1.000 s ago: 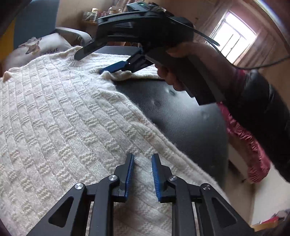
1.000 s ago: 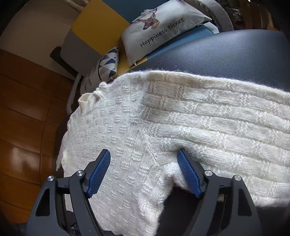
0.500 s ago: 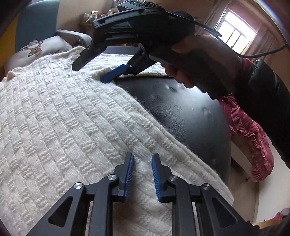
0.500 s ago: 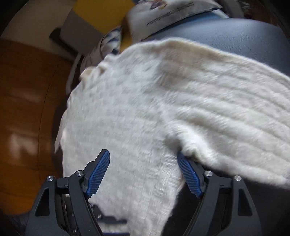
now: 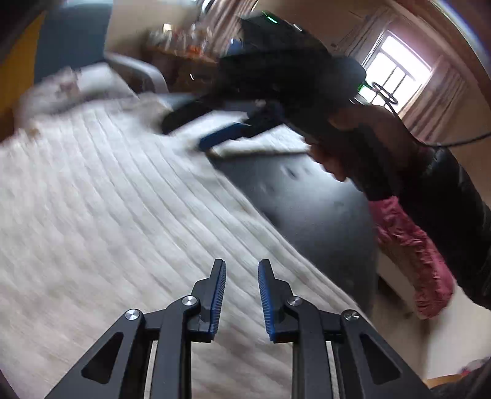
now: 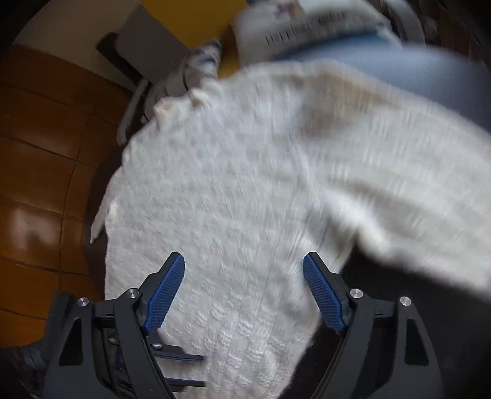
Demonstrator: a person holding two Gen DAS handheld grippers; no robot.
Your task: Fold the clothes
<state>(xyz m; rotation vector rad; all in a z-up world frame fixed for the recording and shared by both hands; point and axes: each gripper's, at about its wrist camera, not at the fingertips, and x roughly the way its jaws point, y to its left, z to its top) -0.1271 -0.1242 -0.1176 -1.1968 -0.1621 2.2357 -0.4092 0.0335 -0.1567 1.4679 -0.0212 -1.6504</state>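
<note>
A cream knitted sweater lies spread over a dark leather seat. My left gripper hovers over its near edge, the narrow gap between its jaws opening and nothing pinched between them. My right gripper stands wide above the sweater near the underarm, its jaws opening, with knit below them but not pressed. In the left wrist view the right gripper hangs over the sweater's far edge, held by a person's hand. Both views are blurred.
A printed cushion lies beyond the sweater on a blue and yellow sofa. Wooden floor shows at the left. Bare dark seat lies to the right of the sweater. A red cloth hangs past the seat's edge, and a window is behind.
Both grippers have pulled back and up from the sweater, and both views now smear with motion. The right gripper's finger no longer rests against the sweater's edge.
</note>
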